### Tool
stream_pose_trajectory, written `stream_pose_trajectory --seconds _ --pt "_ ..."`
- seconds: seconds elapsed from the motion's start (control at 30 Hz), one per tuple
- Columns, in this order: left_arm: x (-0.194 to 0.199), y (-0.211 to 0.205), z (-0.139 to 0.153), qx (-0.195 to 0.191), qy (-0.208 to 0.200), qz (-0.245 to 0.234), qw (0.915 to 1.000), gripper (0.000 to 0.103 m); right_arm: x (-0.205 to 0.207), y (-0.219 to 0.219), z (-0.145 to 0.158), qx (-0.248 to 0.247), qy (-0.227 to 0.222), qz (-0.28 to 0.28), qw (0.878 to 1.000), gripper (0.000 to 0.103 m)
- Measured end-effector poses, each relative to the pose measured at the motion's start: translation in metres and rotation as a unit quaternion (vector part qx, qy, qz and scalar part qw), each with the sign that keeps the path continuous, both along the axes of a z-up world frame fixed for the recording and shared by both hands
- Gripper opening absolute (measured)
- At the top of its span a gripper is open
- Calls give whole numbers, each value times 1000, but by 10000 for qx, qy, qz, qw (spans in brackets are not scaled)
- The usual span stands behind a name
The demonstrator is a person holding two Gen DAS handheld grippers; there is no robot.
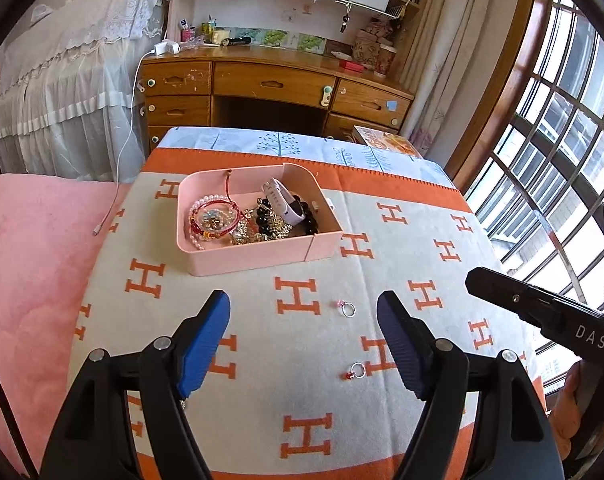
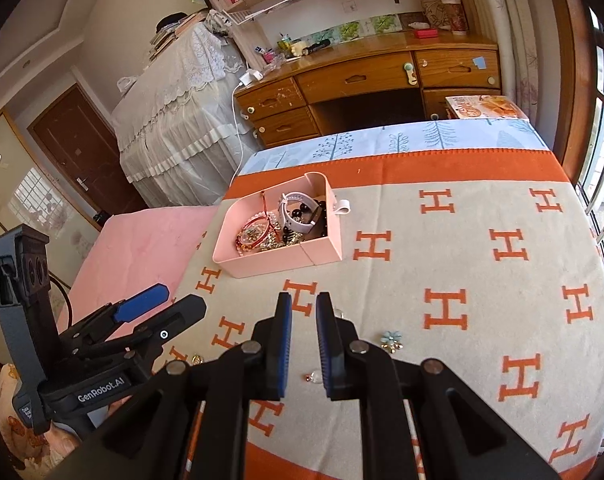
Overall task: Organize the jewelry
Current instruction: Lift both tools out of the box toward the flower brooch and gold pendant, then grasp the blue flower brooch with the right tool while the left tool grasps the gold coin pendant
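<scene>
A pink tray sits on the H-patterned blanket and holds beaded bracelets, gold pieces and a white watch. My left gripper is open and empty, hovering in front of the tray. Between its blue pads lie a ring with a pink stone and a ring with a red stone. My right gripper has its pads nearly together, with nothing in the slim gap. A clear charm, a blue flower piece and a gold piece lie loose near it.
The blanket covers a bed, with a pink quilt on the left. A white charging cable trails onto the quilt. A wooden desk stands beyond the bed's far end and barred windows line the right.
</scene>
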State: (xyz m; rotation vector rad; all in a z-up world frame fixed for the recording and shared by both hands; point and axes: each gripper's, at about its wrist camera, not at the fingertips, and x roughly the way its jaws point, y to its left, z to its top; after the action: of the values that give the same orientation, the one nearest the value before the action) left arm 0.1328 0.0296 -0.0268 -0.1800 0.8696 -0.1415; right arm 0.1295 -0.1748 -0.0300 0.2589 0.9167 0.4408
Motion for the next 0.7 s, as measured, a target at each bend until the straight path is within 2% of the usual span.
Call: stream_pose_trajectory --seconds 0.23,0.33,0.5,0.7 --pt "3 -10 -32 -178 316 18 9993 75 -16 -20 -6 -43 -184 -247 9995 13" --pt "8 -17 -51 -216 547 -65 9982 75 -18 -24 -14 -138 -198 -305 9992 29" --pt "9 -35 -77 24 798 -264 9965 74 -12 -34 -37 -239 -18 -407 9989 30" --pt "8 -52 -93 288 945 -561 9935 75 -5 -47 -70 -238 345 -566 9975 30"
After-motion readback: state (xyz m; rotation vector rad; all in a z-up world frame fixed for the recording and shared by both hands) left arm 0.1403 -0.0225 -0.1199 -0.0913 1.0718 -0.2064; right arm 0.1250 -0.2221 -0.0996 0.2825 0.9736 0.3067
